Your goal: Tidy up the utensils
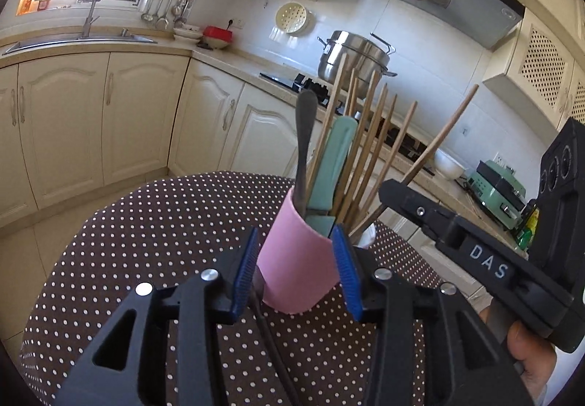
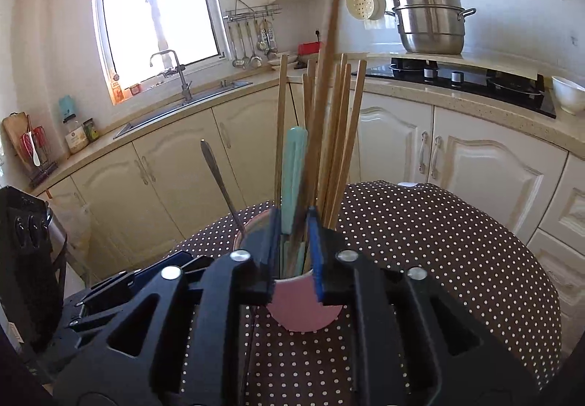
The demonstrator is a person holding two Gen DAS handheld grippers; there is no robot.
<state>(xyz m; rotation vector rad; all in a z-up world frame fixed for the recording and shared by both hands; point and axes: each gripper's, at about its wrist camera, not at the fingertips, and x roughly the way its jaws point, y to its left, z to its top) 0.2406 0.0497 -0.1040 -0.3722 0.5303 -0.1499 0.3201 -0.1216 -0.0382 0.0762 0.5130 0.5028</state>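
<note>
Chopsticks [image 1: 369,135], slim wood, stand in round pink cup [image 1: 296,267]; both grippers' ribbed blue fingers [image 1: 245,269] released.

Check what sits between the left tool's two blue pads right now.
The pink cup stands between the blue pads of the left tool, holding chopsticks and a spoon. Small gaps show each side in the left wrist view.
</note>
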